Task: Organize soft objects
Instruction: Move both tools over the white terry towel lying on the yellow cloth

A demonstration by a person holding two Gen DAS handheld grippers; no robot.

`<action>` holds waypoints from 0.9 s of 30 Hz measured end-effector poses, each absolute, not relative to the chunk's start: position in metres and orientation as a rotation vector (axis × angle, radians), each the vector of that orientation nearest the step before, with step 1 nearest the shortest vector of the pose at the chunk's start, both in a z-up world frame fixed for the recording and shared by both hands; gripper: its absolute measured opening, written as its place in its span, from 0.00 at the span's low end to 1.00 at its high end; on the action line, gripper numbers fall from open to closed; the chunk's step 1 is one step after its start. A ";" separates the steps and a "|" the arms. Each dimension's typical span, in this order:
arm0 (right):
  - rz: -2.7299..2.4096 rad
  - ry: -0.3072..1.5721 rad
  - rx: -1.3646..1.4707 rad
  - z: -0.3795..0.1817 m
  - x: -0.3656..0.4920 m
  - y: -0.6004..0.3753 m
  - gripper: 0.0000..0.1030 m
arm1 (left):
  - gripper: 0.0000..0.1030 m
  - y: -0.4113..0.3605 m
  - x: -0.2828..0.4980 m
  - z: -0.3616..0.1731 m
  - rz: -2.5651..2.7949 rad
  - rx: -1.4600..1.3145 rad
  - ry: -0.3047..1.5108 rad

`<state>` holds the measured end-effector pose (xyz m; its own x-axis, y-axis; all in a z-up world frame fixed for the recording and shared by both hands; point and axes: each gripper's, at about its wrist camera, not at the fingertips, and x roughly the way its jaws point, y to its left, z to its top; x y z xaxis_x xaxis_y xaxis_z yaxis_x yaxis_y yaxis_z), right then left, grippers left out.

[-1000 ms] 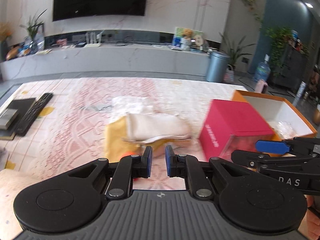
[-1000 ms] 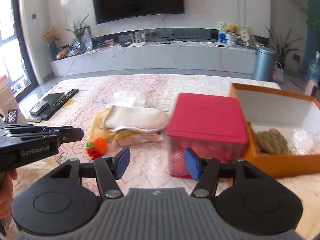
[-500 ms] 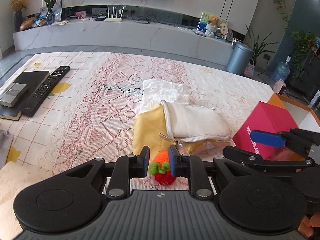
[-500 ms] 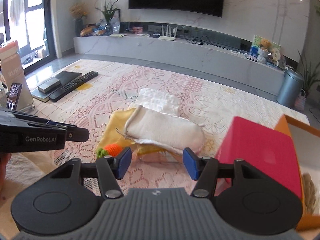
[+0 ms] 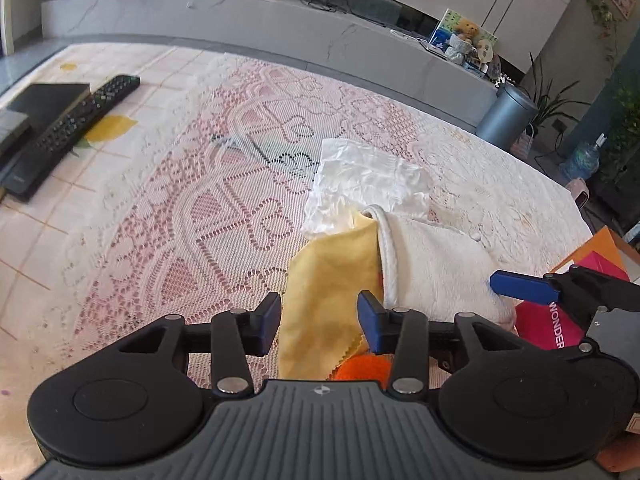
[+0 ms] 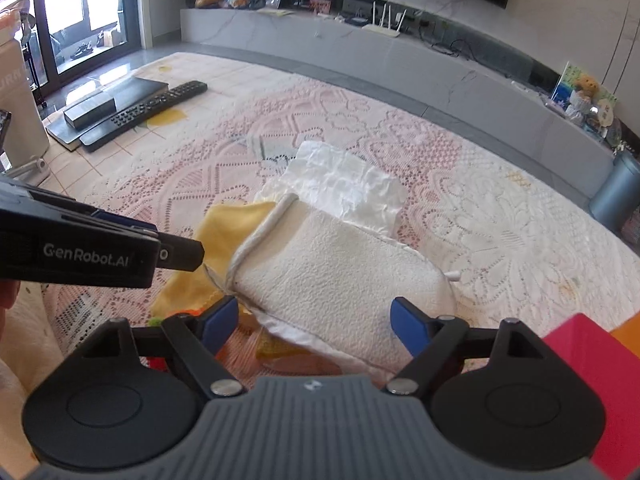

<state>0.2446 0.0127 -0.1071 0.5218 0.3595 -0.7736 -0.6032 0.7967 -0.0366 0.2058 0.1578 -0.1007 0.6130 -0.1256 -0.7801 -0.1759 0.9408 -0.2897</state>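
Observation:
A pile of soft things lies on the lace tablecloth: a white terry mitt [image 6: 340,276] on top of a yellow cloth [image 5: 332,292], with a crinkled white plastic bag [image 5: 368,176] behind them. An orange knitted toy [image 5: 364,368] peeks out below the yellow cloth. My left gripper [image 5: 319,322] hovers over the yellow cloth, its jaws opening and nothing pressed between the pads. My right gripper [image 6: 316,322] hangs over the mitt, jaws opening wide, the mitt below and between them but not gripped.
A red box [image 6: 592,392] stands at the right, with an orange box [image 5: 600,244] behind it. A black remote [image 5: 68,132] and a dark flat box [image 6: 116,100] lie at the table's left. A grey bin [image 5: 506,116] stands on the floor beyond.
Both grippers have moved forward and down toward the cloth pile, and both have opened wider. The orange toy has slipped under the left gripper's body.

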 end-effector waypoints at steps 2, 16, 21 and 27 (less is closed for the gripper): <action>0.601 0.848 -0.293 -0.108 0.249 0.013 0.78 | 0.48 0.161 0.208 -0.106 0.034 -0.373 0.927; 0.616 0.899 -0.186 -0.098 0.255 0.004 0.00 | 0.37 0.156 0.207 -0.110 0.030 -0.350 0.933; 0.666 0.884 -0.233 -0.082 0.253 0.003 0.07 | 0.33 0.155 0.204 -0.106 0.022 -0.346 0.906; 0.760 0.898 -0.406 -0.090 0.243 0.026 0.76 | 0.33 0.155 0.202 -0.105 0.027 -0.350 0.907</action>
